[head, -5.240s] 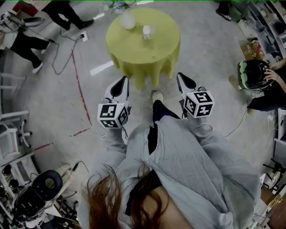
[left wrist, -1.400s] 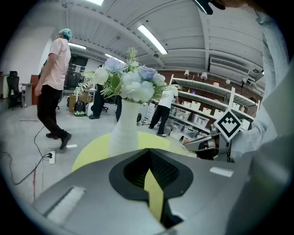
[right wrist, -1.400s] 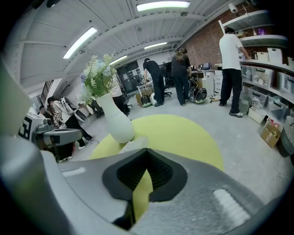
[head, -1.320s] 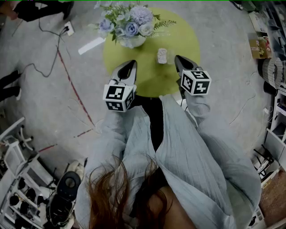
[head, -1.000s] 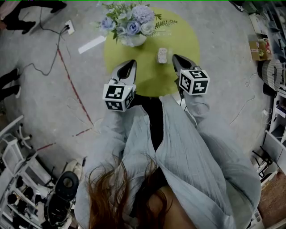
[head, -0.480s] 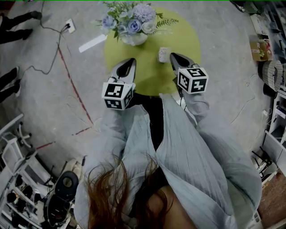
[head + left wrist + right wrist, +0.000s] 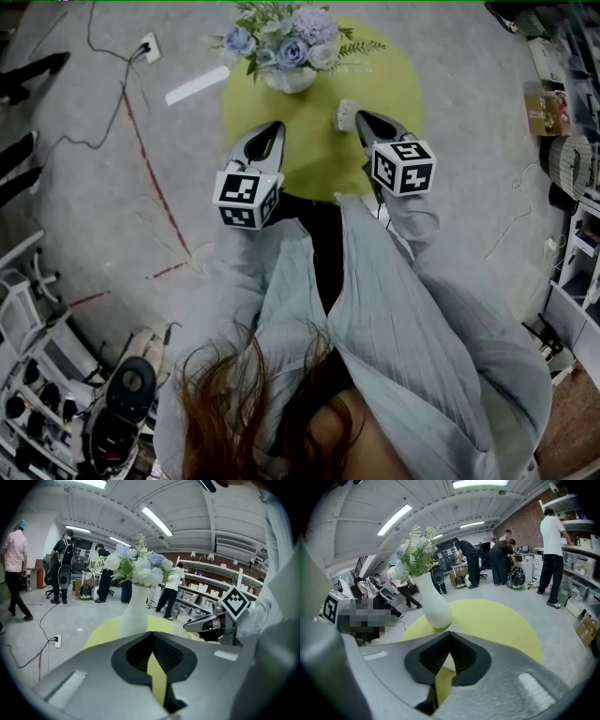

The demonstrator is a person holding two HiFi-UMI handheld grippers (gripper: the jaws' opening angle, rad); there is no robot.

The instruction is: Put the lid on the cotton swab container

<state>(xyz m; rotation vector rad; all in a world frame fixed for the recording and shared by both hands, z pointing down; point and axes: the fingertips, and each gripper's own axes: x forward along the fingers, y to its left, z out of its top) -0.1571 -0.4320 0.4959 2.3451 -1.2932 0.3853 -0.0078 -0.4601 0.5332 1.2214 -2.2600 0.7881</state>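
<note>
While both claws hang above the near edge of the round yellow-green desk (image 7: 398,80), the only print to be seen is the black-and-white square marker on each claw's cube (image 7: 246,198), and it carries no letters. The left claw (image 7: 274,126) is pressed together: in the left gripper view its tips (image 7: 151,633) meet, only a thin slit shows the yellow cloth below them, and nothing sits between. It touches nothing and hovers over the near left part of the desk, well apart from the cotton swab container (image 7: 346,114). The right claw (image 7: 360,115) is likewise closed and empty; in the right gripper view its tips (image 7: 450,633) meet, and a pale patch shows through the slit beneath them, too little of it to tell what it is. In the head view that claw's tip lies just to the right of the small pale container, very close to it; whether they touch cannot be told. The container stands upright near the middle of the desk, right of and nearer than a white vase (image 7: 290,77) of blue and white flowers (image 7: 286,37) at the far side. The person wears a loose grey sleeve (image 7: 412,230) behind each cube.
</note>
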